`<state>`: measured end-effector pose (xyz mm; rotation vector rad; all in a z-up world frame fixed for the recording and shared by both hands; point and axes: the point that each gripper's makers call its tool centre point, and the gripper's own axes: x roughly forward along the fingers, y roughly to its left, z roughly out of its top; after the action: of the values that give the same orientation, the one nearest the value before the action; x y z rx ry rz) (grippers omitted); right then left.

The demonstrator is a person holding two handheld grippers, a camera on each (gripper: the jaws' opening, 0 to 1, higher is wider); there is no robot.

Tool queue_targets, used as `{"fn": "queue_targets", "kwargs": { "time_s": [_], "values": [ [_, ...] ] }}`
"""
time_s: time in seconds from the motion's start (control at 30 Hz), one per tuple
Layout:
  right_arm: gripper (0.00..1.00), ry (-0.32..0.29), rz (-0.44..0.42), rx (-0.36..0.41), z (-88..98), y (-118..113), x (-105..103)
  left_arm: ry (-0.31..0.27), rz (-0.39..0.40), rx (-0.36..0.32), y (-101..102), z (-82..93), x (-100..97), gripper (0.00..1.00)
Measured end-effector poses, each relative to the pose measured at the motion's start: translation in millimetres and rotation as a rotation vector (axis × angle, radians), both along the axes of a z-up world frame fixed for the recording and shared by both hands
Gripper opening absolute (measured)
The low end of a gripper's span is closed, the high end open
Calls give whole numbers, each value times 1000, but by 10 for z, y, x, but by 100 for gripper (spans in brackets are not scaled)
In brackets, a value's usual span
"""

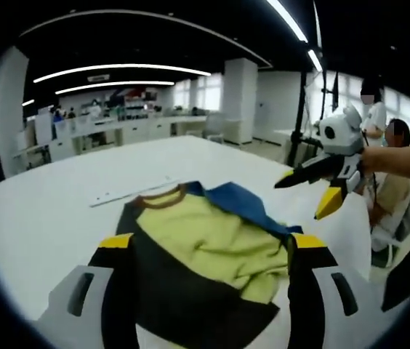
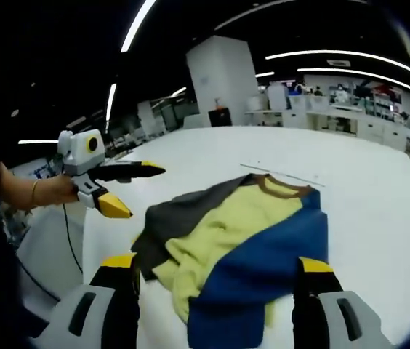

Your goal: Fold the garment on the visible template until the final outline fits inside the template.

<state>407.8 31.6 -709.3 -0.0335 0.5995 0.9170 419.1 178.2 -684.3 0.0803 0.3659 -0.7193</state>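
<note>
Yellow, blue, grey garment [image 2: 241, 247] crumpled on white table [image 2: 365, 182], both grippers' jaws apart

No writing, label, brand, number or sign can be read in either view. The garment [image 1: 212, 254] carries only plain blocks of yellow, blue and dark grey, with no print or tag lettering to make out. The white table [image 2: 379, 189] bears no legible marks, and the thin strip [image 1: 129, 190] lying beyond the collar is too small to show any characters. Shapes on the far walls are too blurred to read.
</note>
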Motion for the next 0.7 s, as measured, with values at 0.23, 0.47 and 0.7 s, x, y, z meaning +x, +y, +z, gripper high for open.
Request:
{"fn": "queue_targets", "kwargs": {
  "time_s": [0.23, 0.47, 0.7],
  "values": [
    [84, 12, -2, -10, -92, -56, -248, 27, 5, 5, -48, -161, -301, 77],
    [80, 11, -14, -21, -199, -111, -429, 27, 22, 16, -90, -290, -493, 70],
    [73, 1, -42, -54, -359, -171, -532, 41, 27, 73, -85, -474, -621, 59]
  ]
}}
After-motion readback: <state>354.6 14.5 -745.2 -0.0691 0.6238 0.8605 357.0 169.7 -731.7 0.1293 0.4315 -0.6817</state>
